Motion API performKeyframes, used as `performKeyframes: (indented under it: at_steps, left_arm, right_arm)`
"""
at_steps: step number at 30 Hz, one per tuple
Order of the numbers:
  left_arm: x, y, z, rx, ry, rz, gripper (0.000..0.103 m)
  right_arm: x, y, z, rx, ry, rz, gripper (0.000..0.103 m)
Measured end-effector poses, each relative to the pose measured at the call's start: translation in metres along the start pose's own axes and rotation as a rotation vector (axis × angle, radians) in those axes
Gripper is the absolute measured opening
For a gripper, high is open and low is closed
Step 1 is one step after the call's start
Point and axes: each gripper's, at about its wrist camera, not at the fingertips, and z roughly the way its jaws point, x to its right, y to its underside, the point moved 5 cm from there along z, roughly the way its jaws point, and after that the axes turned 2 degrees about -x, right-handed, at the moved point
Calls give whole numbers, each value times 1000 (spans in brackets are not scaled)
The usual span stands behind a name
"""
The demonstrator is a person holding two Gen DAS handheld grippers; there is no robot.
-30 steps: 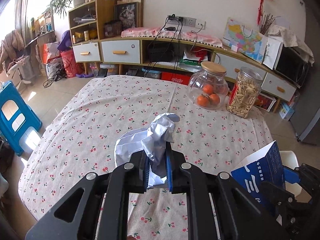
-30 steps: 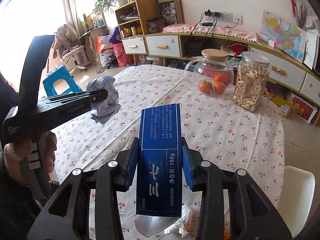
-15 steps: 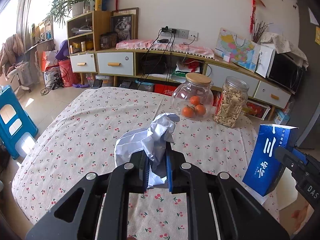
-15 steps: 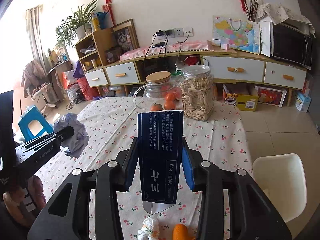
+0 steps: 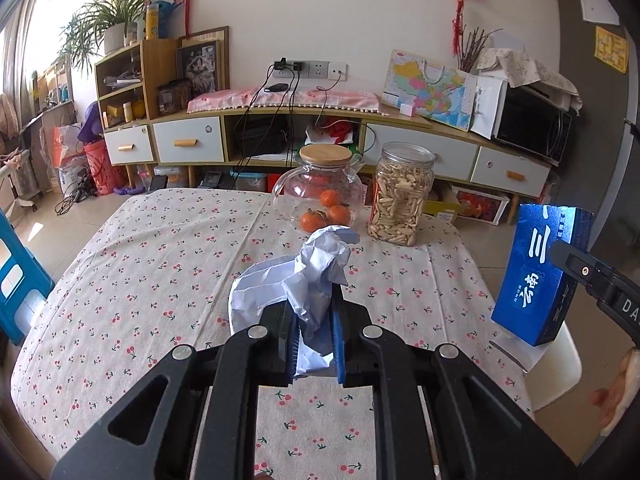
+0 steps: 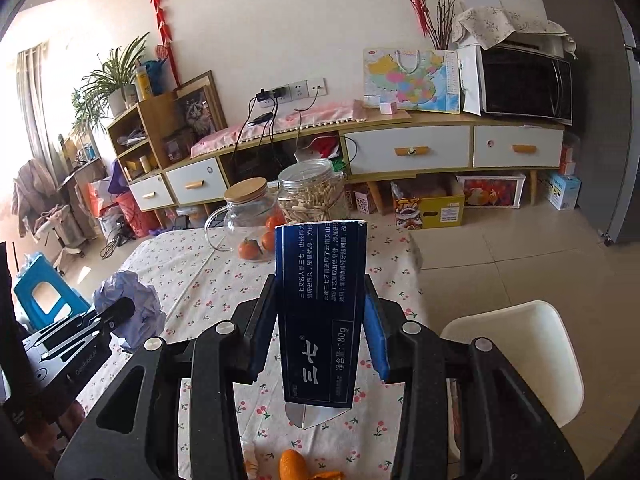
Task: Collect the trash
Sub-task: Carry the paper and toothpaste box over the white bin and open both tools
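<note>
Left gripper: fingers clenched on crumpled paper (pale, wadded); right gripper: fingers clenched on blue carton; both above cherry-print table.

**A:** what colours am I looking at on my feeds?

**B:** on mine, the crumpled paper is pale lilac-white, and the box is dark blue with white lettering. The surface cloth is beige with little red cherries. Oranges sit in clear glass, and there's orange peel too. Jaws are black with blue pads.
</note>
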Motion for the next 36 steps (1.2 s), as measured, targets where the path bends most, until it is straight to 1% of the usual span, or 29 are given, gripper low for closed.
performKeyframes:
  at_steps: [6, 11, 13, 15, 18, 20, 21, 22, 24, 26, 28, 30, 32, 33, 36]
  left_arm:
    - [26, 3, 4, -17, 40, 13, 13]
    - [56, 4, 3, -19, 72, 49, 13]
    - [69, 4, 3, -19, 85, 64, 13]
    - [82, 4, 2, -19, 99, 77, 13]
    - [103, 2, 3, -21, 126, 103, 13]
    - [119, 3, 3, -22, 146, 123, 13]
    - [129, 3, 3, -24, 159, 133, 13]
    - [139, 2, 3, -27, 173, 143, 13]
    - [160, 1, 2, -31, 209, 162, 13]
    - [182, 1, 0, -36, 247, 180, 13]
    - [204, 1, -1, -43, 284, 197, 13]
    - [226, 1, -1, -50, 317, 215, 13]
    - [247, 2, 0, -55, 342, 235, 13]
    - [257, 3, 0, -58, 355, 245, 13]
    - [287, 6, 3, -74, 393, 274, 13]
  right_arm:
    - [39, -4, -14, 23, 71, 48, 38]
    - [73, -4, -25, 34, 139, 97, 38]
    - [89, -4, -28, 30, 180, 121, 38]
    - [106, -2, -31, 15, 226, 152, 38]
    - [135, 4, -32, -32, 290, 218, 38]
    - [153, 7, -34, -53, 331, 263, 40]
    - [161, 7, -36, -56, 345, 281, 46]
    - [167, 8, -40, -50, 367, 297, 61]
    - [179, 7, -51, -18, 419, 323, 72]
    - [193, 6, -61, 6, 457, 340, 74]
    - [206, 7, -72, 29, 503, 366, 81]
    - [221, 7, -83, 49, 556, 387, 83]
    - [233, 8, -96, 71, 631, 393, 90]
    - [238, 8, -103, 88, 662, 403, 95]
    - [259, 13, -120, 110, 686, 457, 96]
